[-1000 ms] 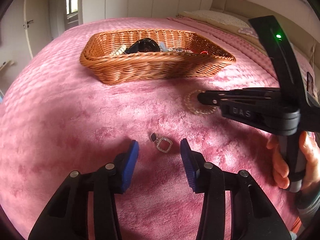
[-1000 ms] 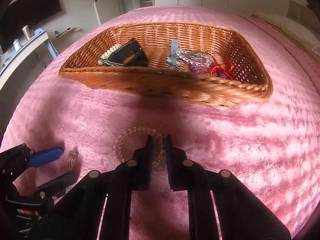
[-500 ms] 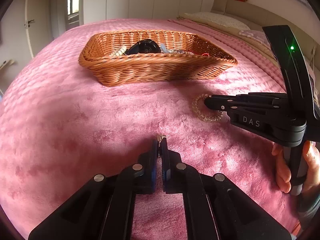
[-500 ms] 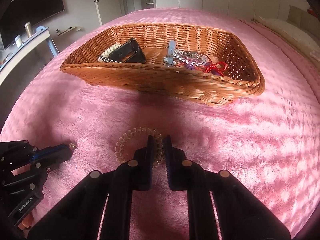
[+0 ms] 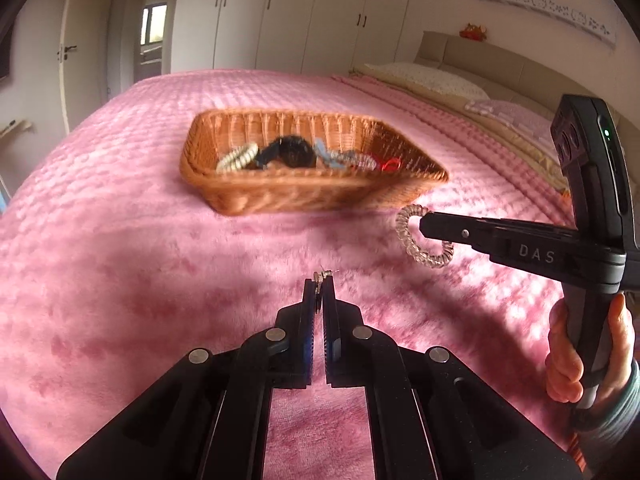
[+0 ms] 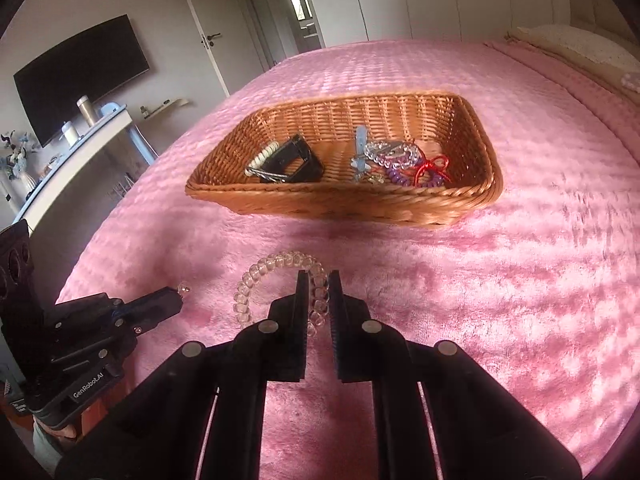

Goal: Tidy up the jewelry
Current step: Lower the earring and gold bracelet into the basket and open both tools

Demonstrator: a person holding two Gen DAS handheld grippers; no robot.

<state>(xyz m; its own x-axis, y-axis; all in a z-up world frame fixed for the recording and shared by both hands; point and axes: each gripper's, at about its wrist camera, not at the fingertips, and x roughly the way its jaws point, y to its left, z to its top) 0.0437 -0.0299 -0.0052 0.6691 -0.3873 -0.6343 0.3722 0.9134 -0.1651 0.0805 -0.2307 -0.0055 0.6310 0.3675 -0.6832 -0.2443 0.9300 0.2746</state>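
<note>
The oblong woven wicker basket (image 6: 344,204) on the pink plush bedspread (image 6: 540,288) is the landmark here. Inside it, from its left end to its right, lie a cream beaded bracelet (image 6: 262,157), a black hinged clip-like piece (image 6: 294,162), a pale blue hair clip (image 6: 361,152), a clear beaded bracelet (image 6: 394,152), a purple coil tie (image 6: 396,178) and a red cord bow (image 6: 430,168). These pieces look already sorted.

In front of the basket and towards its left end, the left hand-held gripper (image 5: 320,282) is pressed together on a small silver pendant earring (image 5: 322,275), which pokes out just past the tips, lifted off the bedspread. In front of the basket's middle in the right wrist view, the right hand-held gripper (image 6: 318,280) pinches a clear plastic spiral hair tie (image 6: 256,284); the loop hangs from its tips, clear of the bedspread and short of the basket's near rim.

So both remaining loose pieces appear picked up but not yet delivered. What is left, by my reading, is carrying each over the near rim and letting go inside. No other loose jewelry shows on the bedspread around the basket.
</note>
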